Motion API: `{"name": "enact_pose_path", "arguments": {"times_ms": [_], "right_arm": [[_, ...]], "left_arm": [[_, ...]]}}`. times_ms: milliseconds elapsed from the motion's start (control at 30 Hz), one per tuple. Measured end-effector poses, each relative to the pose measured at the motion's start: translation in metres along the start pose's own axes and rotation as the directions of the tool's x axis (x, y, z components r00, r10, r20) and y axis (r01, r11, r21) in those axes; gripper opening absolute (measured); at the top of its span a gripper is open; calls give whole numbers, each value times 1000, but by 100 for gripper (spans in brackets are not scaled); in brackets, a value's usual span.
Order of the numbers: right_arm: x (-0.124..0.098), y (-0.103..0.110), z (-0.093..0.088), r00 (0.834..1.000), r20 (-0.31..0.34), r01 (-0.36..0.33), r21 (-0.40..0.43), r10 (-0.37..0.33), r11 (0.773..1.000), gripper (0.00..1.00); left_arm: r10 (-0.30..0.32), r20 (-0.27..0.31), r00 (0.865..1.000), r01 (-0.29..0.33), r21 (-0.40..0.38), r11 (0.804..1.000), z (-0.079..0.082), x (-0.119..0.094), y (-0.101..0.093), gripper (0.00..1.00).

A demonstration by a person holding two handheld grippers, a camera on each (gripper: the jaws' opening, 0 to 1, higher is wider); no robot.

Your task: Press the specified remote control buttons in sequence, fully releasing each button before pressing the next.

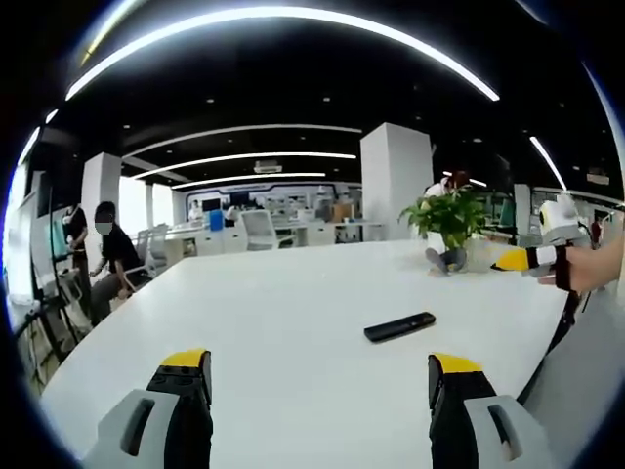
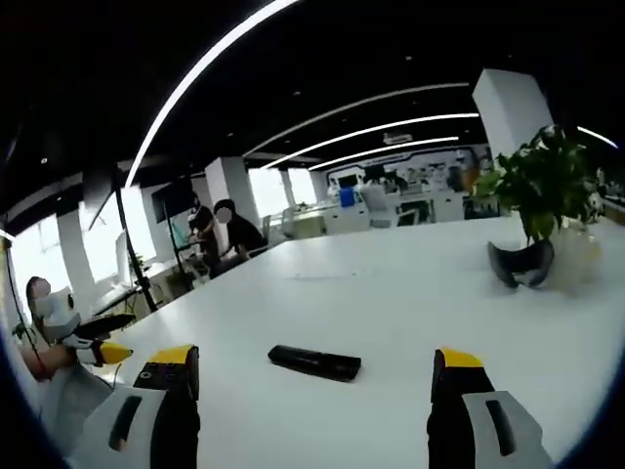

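In the left gripper view the left gripper (image 1: 317, 376) stands with its two yellow-tipped jaws spread wide apart and nothing between them, poised above the white table (image 1: 293, 303). Ahead of it and a little toward its right jaw lies the black remote control (image 1: 399, 326), flat on the tabletop, clear of both jaws. Farther on, near the table's far right part, a potted plant (image 1: 449, 217) stands with a dark curved object (image 1: 445, 260) at its foot. At the right edge of that view the right gripper (image 1: 516, 260) shows, held in a person's hand (image 1: 586, 266) well off from the remote; how its jaws stand cannot be told from there. In the right gripper view the right gripper's (image 2: 312, 376) own jaws are likewise wide apart and hold nothing, and the remote control (image 2: 314, 362) lies flat on the table (image 2: 391, 283) between them but farther out, touching neither. The potted plant (image 2: 543, 181) stands to the far right, with the dark curved object (image 2: 520, 264) just beside its base. At the lower left edge the left gripper (image 2: 109, 353) comes into sight. Beyond the table lies an open office with white pillars (image 1: 395, 181), long ceiling light strips (image 2: 381, 129), desks, chairs and seated people (image 2: 234, 234).
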State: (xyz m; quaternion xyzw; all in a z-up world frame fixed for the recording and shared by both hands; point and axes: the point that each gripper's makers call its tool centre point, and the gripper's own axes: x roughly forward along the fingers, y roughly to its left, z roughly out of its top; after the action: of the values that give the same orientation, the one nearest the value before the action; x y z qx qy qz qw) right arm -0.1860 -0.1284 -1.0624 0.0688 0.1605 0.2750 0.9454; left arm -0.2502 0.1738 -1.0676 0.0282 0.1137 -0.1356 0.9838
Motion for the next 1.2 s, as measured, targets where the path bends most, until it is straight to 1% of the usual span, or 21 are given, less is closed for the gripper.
{"name": "enact_pose_path", "arguments": {"times_ms": [100,167,233,333,433,567,633,667,767,900,1000,1100,1200], "right_arm": [[-14,-2,1,1000,2,20,-28,-20,999,99],[-23,-5,6,999,20,44,-16,-44,999,99],[-32,-6,8,998,32,51,-18,-50,999,99],[-45,-10,5,995,45,88,-33,-86,996,99],[-52,-7,1,992,52,114,-18,-113,993,99],[-55,-5,3,988,74,141,-30,-138,990,99],[-55,-8,5,985,90,153,-30,-150,988,99],[-55,-10,4,983,90,160,-24,-157,987,99],[-51,-9,-7,989,45,142,-28,-141,989,99],[-51,-7,-4,989,56,139,-61,-136,988,99],[-51,-7,-5,990,54,136,-66,-132,988,99],[-51,-8,-5,990,52,136,-70,-133,988,99],[-53,-11,-5,988,57,150,-75,-146,986,99]], "left_arm": [[2,3,1000,-2,0,1000,0,0,1,96],[1,2,1000,-1,-2,1000,-1,0,1,96],[0,0,1000,0,0,1000,-2,0,2,96],[-3,-1,1000,3,4,1000,-2,0,1,96],[-7,-5,1000,7,3,1000,-3,0,0,96],[-10,-2,1000,10,0,1000,-2,0,-1,96],[-18,29,999,19,-22,1000,4,-1,-2,96],[-15,30,999,15,-23,1000,4,-1,-1,95],[2,40,999,0,-41,999,6,-2,2,96],[2,28,1000,-1,-37,999,5,-1,1,95],[4,31,999,-2,-43,999,5,-2,2,95],[18,42,999,-16,-60,998,6,-2,5,95],[49,56,997,-43,-94,995,6,-5,12,95]]}}
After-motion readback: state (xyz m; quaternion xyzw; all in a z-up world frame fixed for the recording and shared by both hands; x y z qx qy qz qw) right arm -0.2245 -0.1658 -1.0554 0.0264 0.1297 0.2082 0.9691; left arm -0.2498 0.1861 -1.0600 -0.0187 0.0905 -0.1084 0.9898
